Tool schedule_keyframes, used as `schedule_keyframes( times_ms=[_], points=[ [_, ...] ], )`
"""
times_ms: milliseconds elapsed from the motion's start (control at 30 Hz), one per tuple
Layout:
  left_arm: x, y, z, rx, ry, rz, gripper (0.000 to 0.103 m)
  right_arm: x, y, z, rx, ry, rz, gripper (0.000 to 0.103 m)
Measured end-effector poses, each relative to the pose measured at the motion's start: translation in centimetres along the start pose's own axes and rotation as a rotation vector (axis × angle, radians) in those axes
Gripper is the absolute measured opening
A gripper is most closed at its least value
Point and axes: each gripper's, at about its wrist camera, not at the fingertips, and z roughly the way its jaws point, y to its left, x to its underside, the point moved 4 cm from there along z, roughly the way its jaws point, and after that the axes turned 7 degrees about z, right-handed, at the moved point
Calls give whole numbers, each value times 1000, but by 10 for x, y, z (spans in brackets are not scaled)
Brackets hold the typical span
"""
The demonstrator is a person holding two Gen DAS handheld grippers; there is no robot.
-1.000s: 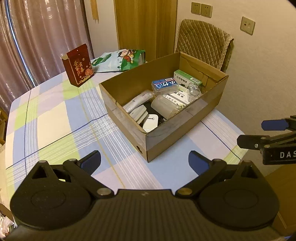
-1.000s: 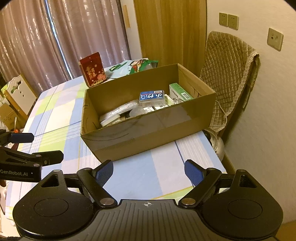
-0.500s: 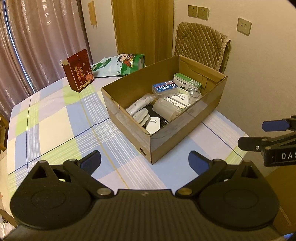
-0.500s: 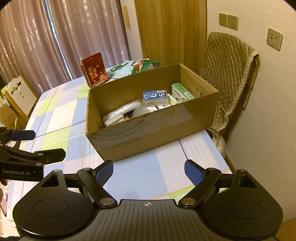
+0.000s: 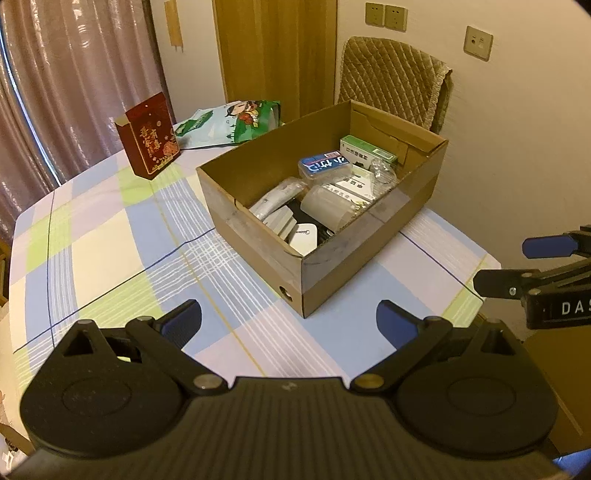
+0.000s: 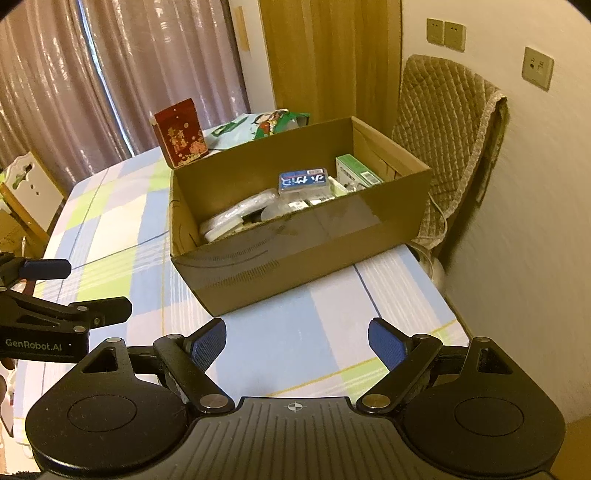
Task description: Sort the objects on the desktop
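Both my left gripper [image 5: 289,320] and right gripper [image 6: 297,338] hang released, empty. Ahead, the open brown cardboard box [image 5: 369,236] holds small packets; beyond it, the red carton [image 5: 149,140] and green printed bag [image 5: 229,123] lie outside.

Room seen from the table's near edge. Table [image 5: 110,236] with a checked cloth of blue, green, cream and lilac squares fills the centre. At 10 to 11 o'clock, mauve curtains [image 5: 74,74] hang full height, with a bright strip of window [image 6: 96,66] between them. At 12 o'clock, a wooden door [image 5: 273,51]. At 1 o'clock, a chair [image 5: 395,85] under a quilted tan cover stands against a cream wall [image 5: 517,166] with sockets [image 5: 386,16]. At 9 o'clock in the right view, a white chair back [image 6: 33,184]. Lighting is warm and dim.
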Motion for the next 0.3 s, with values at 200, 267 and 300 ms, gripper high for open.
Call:
schedule_keyframes(
  times_ms=[200,267,300],
  points=[
    [2,-3,1,30,0,11,100,5,-3,-4,24,7,18,87],
    [2,-5,1,40,-4,14,100,6,-3,-6,30,6,21,87],
    [2,-5,1,43,-8,17,100,7,-3,-6,33,5,23,87]
  ],
)
